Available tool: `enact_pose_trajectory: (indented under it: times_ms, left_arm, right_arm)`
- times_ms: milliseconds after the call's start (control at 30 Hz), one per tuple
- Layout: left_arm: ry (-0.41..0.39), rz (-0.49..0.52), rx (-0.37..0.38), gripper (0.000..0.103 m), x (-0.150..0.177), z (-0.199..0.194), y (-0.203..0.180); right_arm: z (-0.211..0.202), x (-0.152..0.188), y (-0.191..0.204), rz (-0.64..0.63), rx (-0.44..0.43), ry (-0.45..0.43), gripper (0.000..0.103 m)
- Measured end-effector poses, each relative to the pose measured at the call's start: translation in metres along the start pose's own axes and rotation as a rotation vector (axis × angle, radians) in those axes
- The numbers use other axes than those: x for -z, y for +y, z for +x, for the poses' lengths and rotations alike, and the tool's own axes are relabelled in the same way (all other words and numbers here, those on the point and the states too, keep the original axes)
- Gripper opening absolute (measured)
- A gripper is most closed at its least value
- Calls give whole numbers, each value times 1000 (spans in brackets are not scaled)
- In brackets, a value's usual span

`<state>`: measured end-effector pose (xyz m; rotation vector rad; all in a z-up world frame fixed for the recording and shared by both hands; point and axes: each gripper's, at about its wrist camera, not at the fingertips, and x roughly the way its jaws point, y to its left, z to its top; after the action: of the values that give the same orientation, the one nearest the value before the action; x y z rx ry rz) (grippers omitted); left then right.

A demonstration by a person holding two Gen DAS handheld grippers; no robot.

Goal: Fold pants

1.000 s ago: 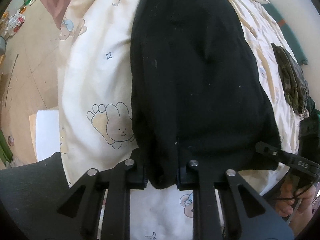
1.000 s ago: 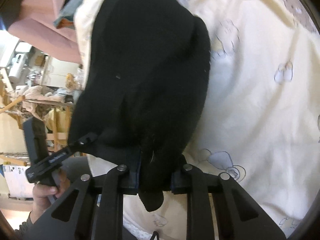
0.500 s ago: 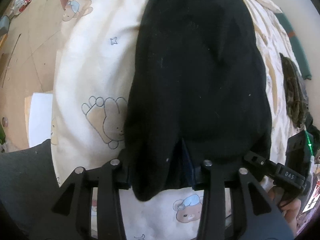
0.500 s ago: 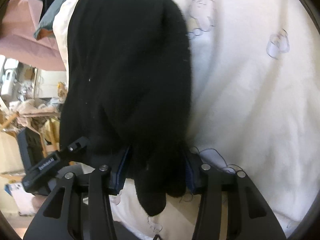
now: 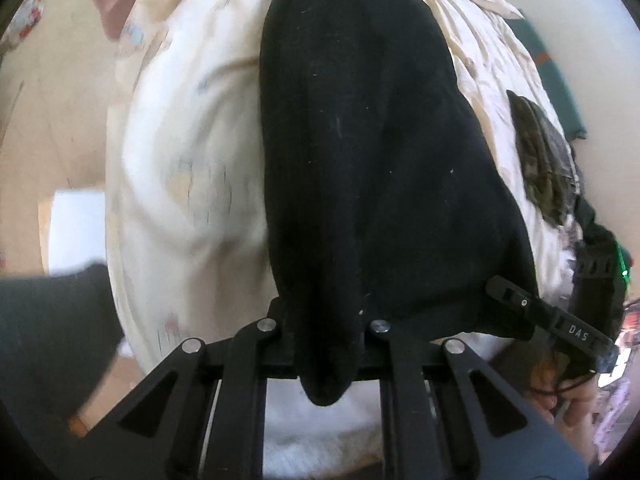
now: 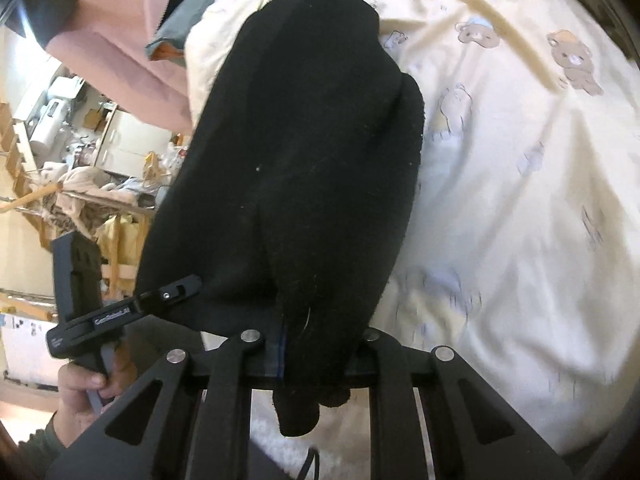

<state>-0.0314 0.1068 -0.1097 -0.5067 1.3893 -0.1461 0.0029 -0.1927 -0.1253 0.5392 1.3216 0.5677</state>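
Black pants (image 5: pixel 360 152); cream bedsheet (image 6: pixel 520 200) printed with pastel bears; pink cloth (image 6: pixel 116 40).

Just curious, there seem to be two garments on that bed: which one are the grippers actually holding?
The black pants, pinched at one end by both the left hand-held gripper and the right one. The camouflage-patterned garment lies untouched farther off on the bedsheet.

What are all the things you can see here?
pants: one, black, spread along the bed, near edge pinched at two spots
bedsheet: one, cream with bear prints, under the pants
camouflage cloth: one, green-brown, at the bed's far right
pink cloth: one, beyond the bed's left corner
left gripper: one, black, jaws shut on the pants
right gripper: one, black, jaws shut on the pants
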Motion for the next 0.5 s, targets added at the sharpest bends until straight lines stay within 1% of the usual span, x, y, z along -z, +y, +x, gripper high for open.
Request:
enact_pose_trajectory:
  times_ms: [67,133,233,300,367,433,500]
  left_arm:
    - [29,-3,33,11,16,-11,0]
    - [50,25,54,11,33,-28,-6]
    - [97,40,64,11,56,-44,-8]
    - [109,64,50,11,60,-49,-9]
    - [100,79,36,11,56,-51,-10]
    - [85,53,34,11,50,-55,-13]
    - [49,63,38,11,46,-73,-6]
  right_arm:
    - [-11,14,2,9,-9,20,16]
    - [-28,33,-1,35,-19,53,16]
    - [-50,59,5,48,-40,110,17]
    - [-51,63,13,51,-52,128,17]
    - [-55,61,15,52,-63,128,17]
    - [-58,51,20,48,-80,109,17]
    - [-68,43,22,37,-93,76,17]
